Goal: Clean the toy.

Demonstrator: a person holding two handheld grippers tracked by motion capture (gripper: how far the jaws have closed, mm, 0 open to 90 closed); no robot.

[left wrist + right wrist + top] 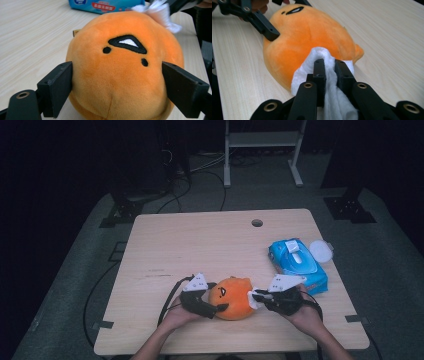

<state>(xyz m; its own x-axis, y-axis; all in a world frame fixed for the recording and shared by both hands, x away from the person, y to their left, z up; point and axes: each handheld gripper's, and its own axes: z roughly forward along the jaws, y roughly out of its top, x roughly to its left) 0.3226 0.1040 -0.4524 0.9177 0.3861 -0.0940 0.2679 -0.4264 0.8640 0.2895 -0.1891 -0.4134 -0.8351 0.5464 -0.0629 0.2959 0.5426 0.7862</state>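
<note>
Right tool point(329, 68) pinches a white wipe point(337, 100) tight against the orange plush point(233, 298); left tool point(117, 85) clamps the plush's sides, jaws wide, on the counter point(200, 240).

Black tongs point(329, 67) with brass-ringed holes, grey three-cornered plates.

Plush toy point(120, 75): orange w/ black-and-white stitched face. Wipe point(319, 67): white. Wipes pack point(298, 265), 1 o'clock of toy: blue. Table point(200, 245): pale woodgrain.
</note>
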